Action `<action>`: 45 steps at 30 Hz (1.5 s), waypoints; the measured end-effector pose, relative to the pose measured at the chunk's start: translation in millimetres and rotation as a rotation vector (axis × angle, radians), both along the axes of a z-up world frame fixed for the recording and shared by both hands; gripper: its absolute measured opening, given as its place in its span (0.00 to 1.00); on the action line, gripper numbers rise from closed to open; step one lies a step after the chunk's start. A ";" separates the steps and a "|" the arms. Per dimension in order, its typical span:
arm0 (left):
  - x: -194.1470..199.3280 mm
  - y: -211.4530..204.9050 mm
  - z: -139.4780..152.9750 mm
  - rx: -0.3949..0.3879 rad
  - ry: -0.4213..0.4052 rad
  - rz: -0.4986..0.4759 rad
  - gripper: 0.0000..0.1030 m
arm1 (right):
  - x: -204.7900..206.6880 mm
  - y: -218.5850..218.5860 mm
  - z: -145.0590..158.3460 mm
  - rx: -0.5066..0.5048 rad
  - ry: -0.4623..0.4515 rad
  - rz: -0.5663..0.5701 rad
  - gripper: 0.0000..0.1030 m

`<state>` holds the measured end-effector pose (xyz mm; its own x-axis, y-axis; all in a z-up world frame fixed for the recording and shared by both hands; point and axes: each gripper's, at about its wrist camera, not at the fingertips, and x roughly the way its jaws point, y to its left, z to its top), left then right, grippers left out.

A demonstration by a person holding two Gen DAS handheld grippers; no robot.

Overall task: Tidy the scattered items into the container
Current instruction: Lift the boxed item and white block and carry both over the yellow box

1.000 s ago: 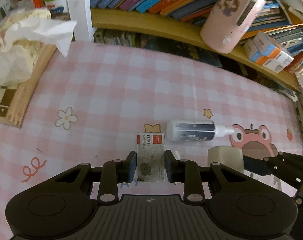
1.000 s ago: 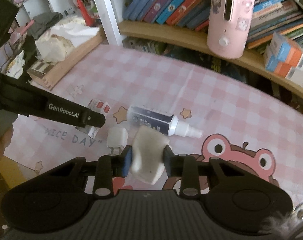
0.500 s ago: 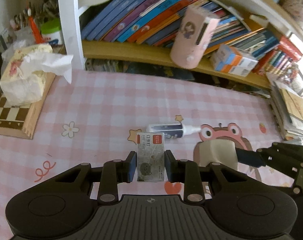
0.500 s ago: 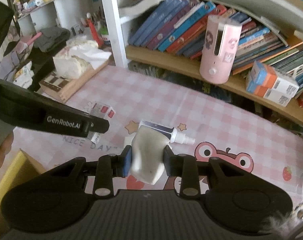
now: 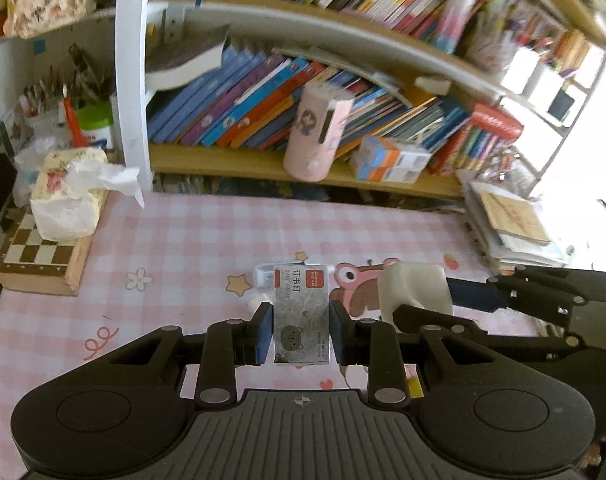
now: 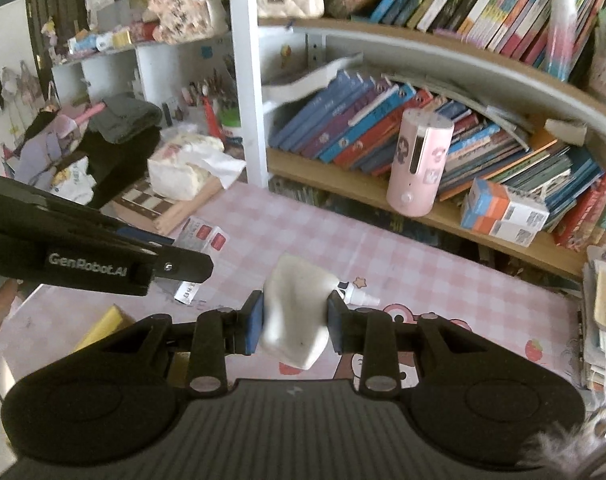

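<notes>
Both my claws have risen since a second ago — the pink checked worktop [image 5: 191, 240] now lies well below; my left claw [image 5: 301, 330] is clamped on the staple box [image 5: 301, 316], my right claw [image 6: 295, 322] on the white eraser [image 6: 297, 316], both held in the air; the glue bottle [image 6: 357, 296] lies on the worktop beyond; a yellow container [image 6: 101, 326] edge shows lower left.

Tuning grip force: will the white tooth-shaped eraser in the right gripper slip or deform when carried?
The eraser looks soft and rubbery, so it probably grips well. It bulges past the right gripper pads, so hard squeezing may deform it. Likely light.
</notes>
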<state>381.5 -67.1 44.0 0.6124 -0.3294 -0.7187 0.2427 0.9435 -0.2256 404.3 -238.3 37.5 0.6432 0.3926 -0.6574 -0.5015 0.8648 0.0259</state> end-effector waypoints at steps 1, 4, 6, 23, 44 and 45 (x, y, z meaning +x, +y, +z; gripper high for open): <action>-7.1 2.2 3.0 -0.004 -0.007 -0.002 0.27 | -7.1 -1.3 3.1 0.006 -0.006 0.000 0.30; -28.7 10.5 10.3 -0.021 -0.024 -0.005 0.27 | -29.6 -4.3 10.8 0.020 -0.018 0.001 0.30; -42.9 15.8 14.9 -0.030 -0.038 -0.005 0.27 | -45.9 -5.5 15.2 0.024 -0.028 0.004 0.30; -161.4 40.2 34.0 -0.064 -0.139 -0.033 0.27 | -170.7 -8.8 33.8 0.061 -0.096 -0.004 0.30; -284.2 44.7 20.1 -0.062 -0.197 -0.063 0.27 | -308.2 -5.6 5.2 0.029 -0.109 -0.127 0.30; -288.1 44.8 18.4 -0.059 -0.196 -0.061 0.27 | -312.4 -5.1 2.6 0.027 -0.110 -0.133 0.30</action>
<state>93.4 -22.3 62.4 0.7159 -0.4083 -0.5663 0.3438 0.9122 -0.2231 91.9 -243.4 40.1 0.7579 0.3157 -0.5708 -0.3840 0.9234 0.0009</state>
